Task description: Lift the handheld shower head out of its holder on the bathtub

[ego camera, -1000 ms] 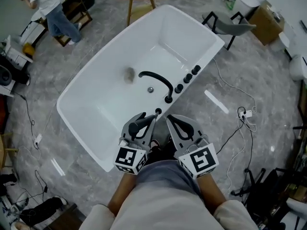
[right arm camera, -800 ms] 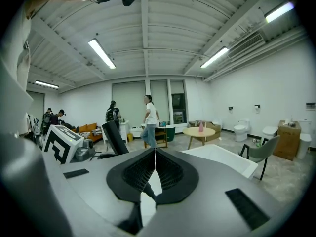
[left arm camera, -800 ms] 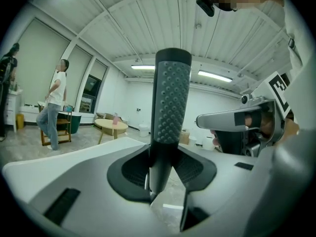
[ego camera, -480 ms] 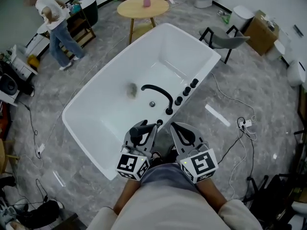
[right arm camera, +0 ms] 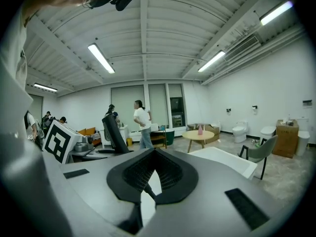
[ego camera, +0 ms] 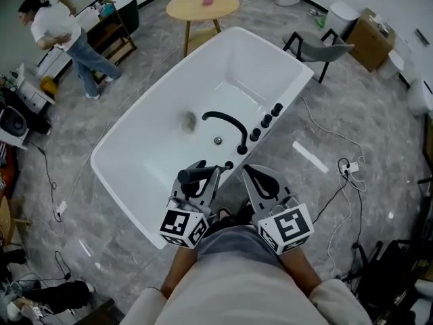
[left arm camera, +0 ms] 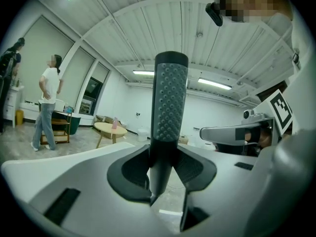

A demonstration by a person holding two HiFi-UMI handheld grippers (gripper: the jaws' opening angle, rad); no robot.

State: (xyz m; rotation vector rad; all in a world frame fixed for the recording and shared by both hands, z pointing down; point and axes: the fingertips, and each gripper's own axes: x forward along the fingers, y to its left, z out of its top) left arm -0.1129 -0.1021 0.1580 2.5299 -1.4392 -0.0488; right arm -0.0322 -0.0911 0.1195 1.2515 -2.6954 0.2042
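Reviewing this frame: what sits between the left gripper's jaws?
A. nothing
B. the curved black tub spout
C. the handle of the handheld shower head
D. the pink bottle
C: in the left gripper view, the left gripper has its pads closed on both sides of the dotted grey handle of the shower head.

White bathtub (ego camera: 135,178), black spout (ego camera: 226,120), grey marbled floor (ego camera: 352,114), dark grey dimpled shower head (left arm camera: 170,98), pale wood-toned table (ego camera: 189,7).

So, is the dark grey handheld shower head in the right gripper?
No, the dark grey handheld shower head sits in the left gripper; the right gripper holds nothing.
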